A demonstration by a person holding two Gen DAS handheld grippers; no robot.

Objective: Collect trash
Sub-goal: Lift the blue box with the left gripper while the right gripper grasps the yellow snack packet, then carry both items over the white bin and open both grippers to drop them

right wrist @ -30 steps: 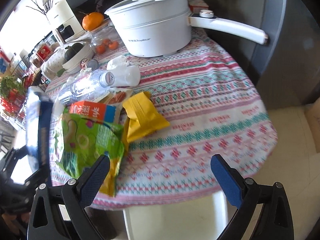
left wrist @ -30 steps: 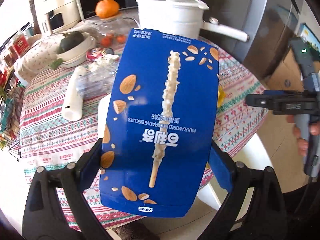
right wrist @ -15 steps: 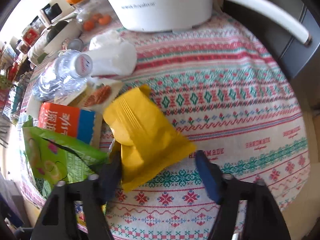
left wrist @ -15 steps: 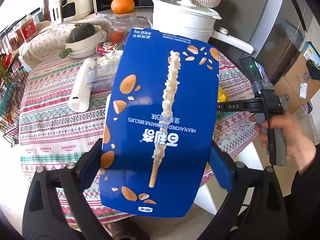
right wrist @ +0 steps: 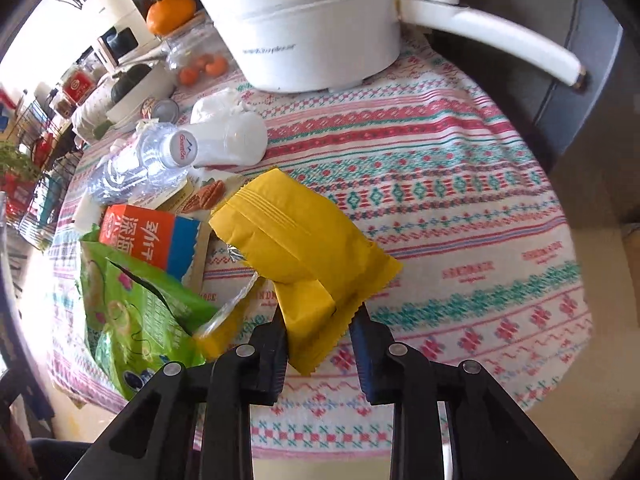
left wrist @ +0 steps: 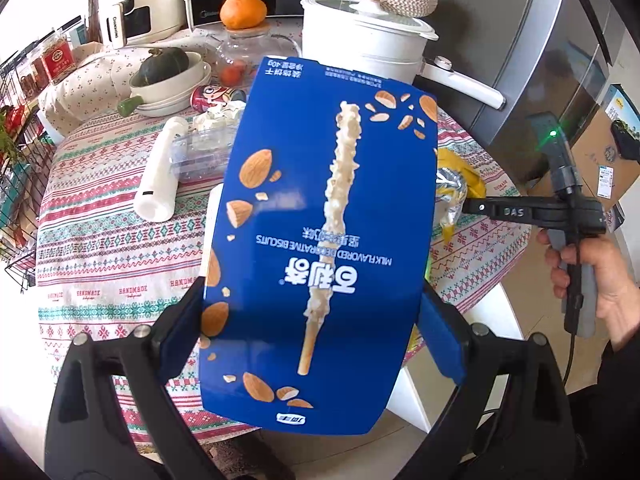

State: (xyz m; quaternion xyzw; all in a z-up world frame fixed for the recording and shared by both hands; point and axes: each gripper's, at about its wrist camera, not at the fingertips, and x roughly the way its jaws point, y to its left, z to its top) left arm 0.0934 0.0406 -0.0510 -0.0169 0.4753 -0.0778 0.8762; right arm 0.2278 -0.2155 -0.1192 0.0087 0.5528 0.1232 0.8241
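My left gripper point(left wrist: 312, 340) is shut on a flat blue biscuit box point(left wrist: 332, 216), held up over the table and hiding the trash behind it. In the right wrist view a yellow snack wrapper point(right wrist: 296, 236) lies on the patterned tablecloth point(right wrist: 460, 208). My right gripper point(right wrist: 320, 340) is closing, and its pads press the wrapper's crumpled near end from both sides. From the left wrist view the right gripper point(left wrist: 468, 206) reaches in from the right, held by a hand point(left wrist: 600, 280), onto the yellow wrapper point(left wrist: 460, 164). More trash lies left of it: a green bag point(right wrist: 136, 308), an orange and blue packet point(right wrist: 156, 236), a crushed water bottle point(right wrist: 136, 164).
A white pot point(right wrist: 312, 28) with a long handle point(right wrist: 500, 48) stands at the back of the round table. A white plastic cup point(right wrist: 232, 140), a can point(right wrist: 164, 110), a bowl with a squash point(left wrist: 168, 72) and a white cylinder point(left wrist: 158, 180) also lie there. The table edge runs close in front.
My right gripper came down and forward to the yellow wrapper and narrowed its jaws around the wrapper's near end. The left gripper keeps holding the blue box in much the same place.
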